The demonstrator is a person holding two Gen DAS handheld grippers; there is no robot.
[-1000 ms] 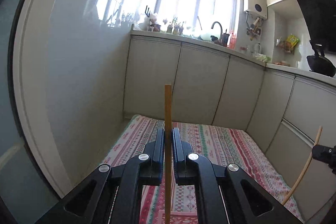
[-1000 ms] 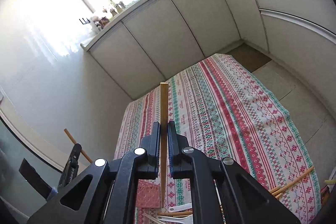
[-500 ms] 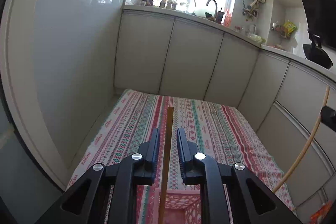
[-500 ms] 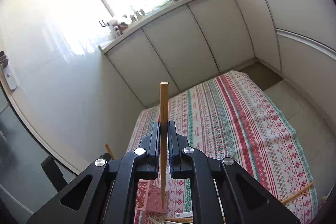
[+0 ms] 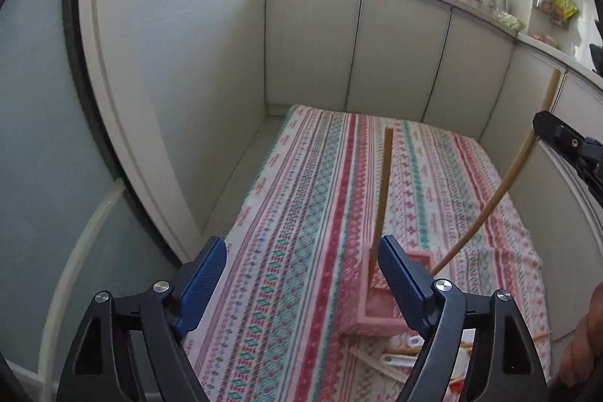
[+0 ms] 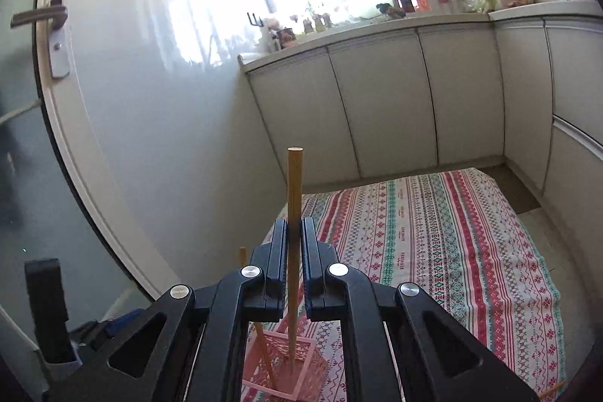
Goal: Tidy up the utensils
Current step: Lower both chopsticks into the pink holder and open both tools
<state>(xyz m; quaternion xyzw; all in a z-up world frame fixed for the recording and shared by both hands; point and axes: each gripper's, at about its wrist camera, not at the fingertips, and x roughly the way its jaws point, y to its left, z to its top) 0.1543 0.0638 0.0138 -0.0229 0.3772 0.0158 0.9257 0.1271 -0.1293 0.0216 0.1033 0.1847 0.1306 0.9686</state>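
A pink lattice basket (image 5: 380, 304) stands on the striped tablecloth (image 5: 309, 213); it also shows in the right wrist view (image 6: 301, 364). One wooden chopstick (image 5: 381, 202) leans upright in it, free of my left gripper (image 5: 301, 274), which is open and empty just left of the basket. My right gripper (image 6: 294, 266) is shut on a second chopstick (image 6: 294, 198), held upright with its lower tip inside the basket. That chopstick (image 5: 501, 191) and the right gripper's tip show at the right of the left wrist view.
More chopsticks and white utensils (image 5: 399, 356) lie on the cloth in front of the basket. A glass door (image 5: 143, 70) stands at the left, and white cabinets (image 5: 395, 55) run along the back and right.
My left gripper has opened and let go of its chopstick, which now stands in the basket. My right gripper has moved its chopstick over and down into the basket.
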